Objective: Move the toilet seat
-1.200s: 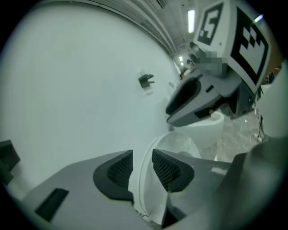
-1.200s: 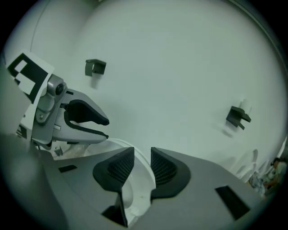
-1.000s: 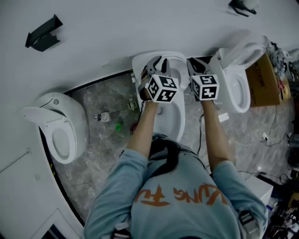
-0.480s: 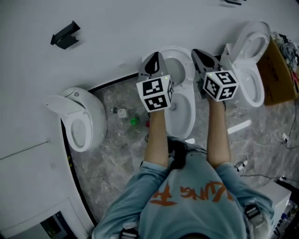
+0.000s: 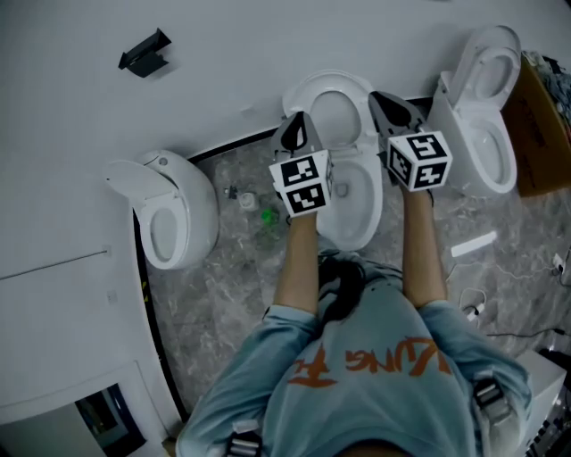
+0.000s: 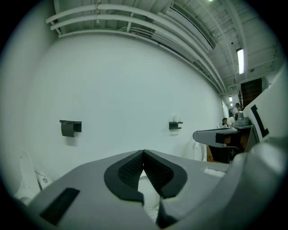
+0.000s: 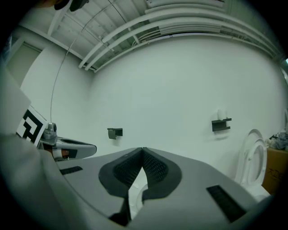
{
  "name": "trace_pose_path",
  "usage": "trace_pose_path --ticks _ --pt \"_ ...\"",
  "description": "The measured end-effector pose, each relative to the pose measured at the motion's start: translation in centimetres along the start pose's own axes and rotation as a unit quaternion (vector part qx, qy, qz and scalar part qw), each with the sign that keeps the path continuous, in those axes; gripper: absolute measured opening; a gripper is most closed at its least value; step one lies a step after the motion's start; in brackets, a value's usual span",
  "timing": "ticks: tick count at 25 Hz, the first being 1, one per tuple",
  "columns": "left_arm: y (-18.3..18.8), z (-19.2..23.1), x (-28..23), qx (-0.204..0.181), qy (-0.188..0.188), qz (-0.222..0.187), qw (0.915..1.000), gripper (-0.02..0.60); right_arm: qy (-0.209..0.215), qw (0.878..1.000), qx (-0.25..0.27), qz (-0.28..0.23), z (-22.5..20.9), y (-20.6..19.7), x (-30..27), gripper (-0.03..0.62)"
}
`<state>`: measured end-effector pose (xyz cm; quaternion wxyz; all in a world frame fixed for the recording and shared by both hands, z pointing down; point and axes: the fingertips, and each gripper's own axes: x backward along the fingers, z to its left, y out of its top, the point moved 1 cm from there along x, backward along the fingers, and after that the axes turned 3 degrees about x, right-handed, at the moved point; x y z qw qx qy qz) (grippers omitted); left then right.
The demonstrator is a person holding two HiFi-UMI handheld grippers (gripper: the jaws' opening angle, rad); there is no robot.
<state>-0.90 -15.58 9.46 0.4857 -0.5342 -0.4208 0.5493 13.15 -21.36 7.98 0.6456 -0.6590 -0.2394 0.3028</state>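
Both tools, the left tool [image 5: 299, 120] and the right tool [image 5: 382, 100], are now hanging shut and empty over the middle toilet [image 5: 357, 192] — earlier they were part-open at its rim. The toilet seat [image 5: 326, 82] is standing raised against the far wall. Only the gripper views are showing ceiling pipes [image 6: 135, 10].

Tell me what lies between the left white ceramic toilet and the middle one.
In the head view, a small pale round item and a small green item lie on the grey marbled floor there, too small to identify.
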Motion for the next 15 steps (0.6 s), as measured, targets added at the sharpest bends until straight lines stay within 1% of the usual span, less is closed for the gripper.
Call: trace_pose_path --ticks 4,7,10,15 --pt "-0.2 0.2 2.0 0.005 0.013 -0.013 0.9998 0.002 -0.008 1.000 0.007 -0.001 -0.3 -0.2 1.2 0.000" --pt "-0.4 1.1 2.7 -0.004 0.028 -0.008 0.9996 0.002 -0.009 1.000 0.002 -0.007 -0.1 0.2 0.5 0.000" --pt "-0.7 2.2 3.7 -0.003 0.031 -0.008 0.9995 0.002 -0.003 1.000 0.007 -0.010 1.2 0.3 0.2 0.000" --pt "0.0 4.1 5.5 0.006 0.045 -0.022 0.9987 0.002 0.013 1.000 0.019 -0.018 3.6 0.8 -0.2 0.000"
